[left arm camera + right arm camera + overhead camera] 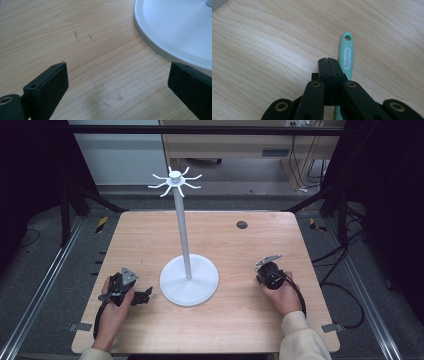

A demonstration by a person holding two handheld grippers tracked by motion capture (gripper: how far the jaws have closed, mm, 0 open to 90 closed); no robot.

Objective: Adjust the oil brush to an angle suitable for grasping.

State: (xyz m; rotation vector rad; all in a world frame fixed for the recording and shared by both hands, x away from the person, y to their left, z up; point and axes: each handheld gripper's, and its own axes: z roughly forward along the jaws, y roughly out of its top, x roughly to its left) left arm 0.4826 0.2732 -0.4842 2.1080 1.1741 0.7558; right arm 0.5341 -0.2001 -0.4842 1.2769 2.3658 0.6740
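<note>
Right tongs (pixel 328 60) were pressed together, empty, above the teal handle (pixel 346 56) lying on the table (pixel 262 50) at frame centre-right. Left tongs (pixel 117 75) were spread beside the stand (pixel 175 30). Risk: closed jaws may just shove the flat handle.

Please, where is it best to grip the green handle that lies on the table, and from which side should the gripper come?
Grip the green handle across its narrow width, probably just below the hanging hole, coming from above with open jaws. It lies flat on the table, so only its two long edges offer a hold. The right gripper is shut beside it.
</note>
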